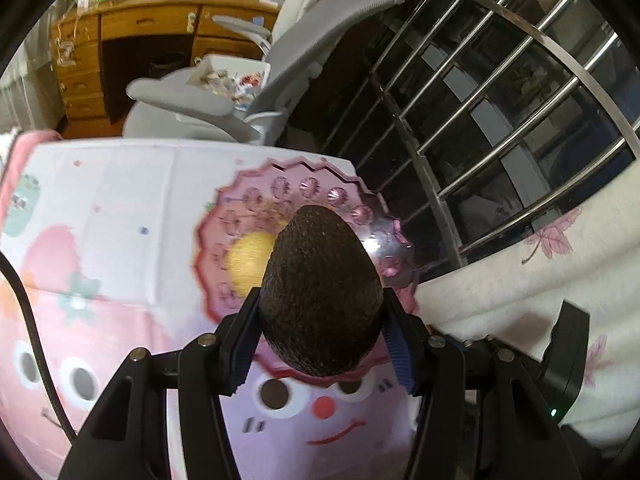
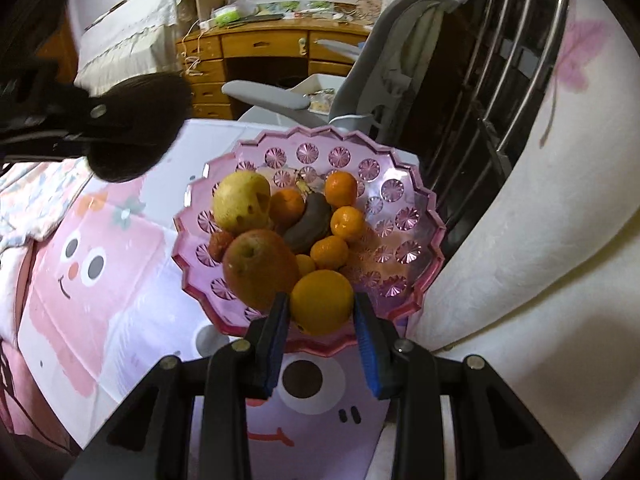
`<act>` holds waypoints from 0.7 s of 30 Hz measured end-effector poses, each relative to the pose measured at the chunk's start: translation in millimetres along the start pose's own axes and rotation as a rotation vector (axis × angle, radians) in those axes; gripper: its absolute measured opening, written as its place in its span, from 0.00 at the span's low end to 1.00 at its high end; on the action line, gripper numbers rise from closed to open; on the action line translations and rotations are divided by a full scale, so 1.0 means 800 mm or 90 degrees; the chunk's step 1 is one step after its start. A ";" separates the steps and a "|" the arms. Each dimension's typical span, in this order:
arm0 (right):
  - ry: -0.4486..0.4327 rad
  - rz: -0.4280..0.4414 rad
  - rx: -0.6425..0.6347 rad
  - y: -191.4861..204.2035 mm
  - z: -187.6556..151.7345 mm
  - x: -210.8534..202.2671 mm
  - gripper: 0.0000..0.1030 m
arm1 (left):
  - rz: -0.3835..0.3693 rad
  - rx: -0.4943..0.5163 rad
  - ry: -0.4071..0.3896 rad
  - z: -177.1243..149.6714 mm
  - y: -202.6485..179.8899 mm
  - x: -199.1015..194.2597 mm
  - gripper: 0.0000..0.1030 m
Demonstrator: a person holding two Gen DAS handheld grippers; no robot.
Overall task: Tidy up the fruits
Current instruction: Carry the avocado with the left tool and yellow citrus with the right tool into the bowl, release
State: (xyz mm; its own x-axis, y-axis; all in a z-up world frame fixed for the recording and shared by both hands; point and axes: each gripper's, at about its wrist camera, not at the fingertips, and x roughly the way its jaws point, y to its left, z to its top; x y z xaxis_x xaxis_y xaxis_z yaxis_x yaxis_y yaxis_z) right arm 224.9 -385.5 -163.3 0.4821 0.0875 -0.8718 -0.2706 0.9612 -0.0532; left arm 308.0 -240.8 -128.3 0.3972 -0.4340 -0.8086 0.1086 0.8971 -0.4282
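My left gripper (image 1: 320,320) is shut on a dark rough avocado (image 1: 320,292) and holds it above the near edge of a pink faceted fruit plate (image 1: 320,190); a yellow fruit (image 1: 250,262) shows behind it. In the right wrist view the avocado (image 2: 140,124) hangs to the upper left of the plate (image 2: 400,220). My right gripper (image 2: 322,312) is shut on an orange (image 2: 322,300) over the plate's near rim. The plate holds a yellow pear (image 2: 240,200), an apple (image 2: 260,268), a dark banana (image 2: 310,222) and several small mandarins (image 2: 347,222).
The plate sits on a table with a pink cartoon cloth (image 2: 100,300). A grey office chair (image 2: 360,92) and a wooden desk (image 2: 260,48) stand behind. A barred window (image 1: 500,120) and a white flowered curtain (image 2: 540,240) are at the right.
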 end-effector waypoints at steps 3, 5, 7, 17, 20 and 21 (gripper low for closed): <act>0.000 0.020 0.003 -0.012 -0.003 0.009 0.32 | -0.001 -0.009 0.004 0.002 -0.008 0.023 0.54; -0.001 0.027 -0.005 -0.017 -0.005 0.016 0.32 | 0.005 -0.010 0.009 0.003 -0.013 0.040 0.54; 0.000 0.027 -0.023 -0.020 -0.006 0.023 0.32 | 0.005 -0.017 0.016 0.004 -0.013 0.054 0.54; 0.024 0.045 -0.023 -0.031 -0.021 0.047 0.32 | 0.055 -0.028 0.061 0.005 -0.013 0.111 0.54; 0.028 0.046 -0.011 -0.030 -0.025 0.052 0.32 | 0.061 -0.022 0.061 0.006 -0.010 0.117 0.54; 0.025 0.044 -0.009 -0.030 -0.025 0.053 0.32 | 0.062 -0.020 0.062 0.006 -0.010 0.119 0.54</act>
State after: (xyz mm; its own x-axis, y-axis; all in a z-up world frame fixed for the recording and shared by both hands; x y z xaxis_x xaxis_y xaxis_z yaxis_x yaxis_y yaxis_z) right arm 235.1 -409.7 -208.4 0.4286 0.1429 -0.8921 -0.3141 0.9494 0.0012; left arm 349.7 -288.7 -200.1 0.3142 -0.3521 -0.8816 0.0439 0.9331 -0.3570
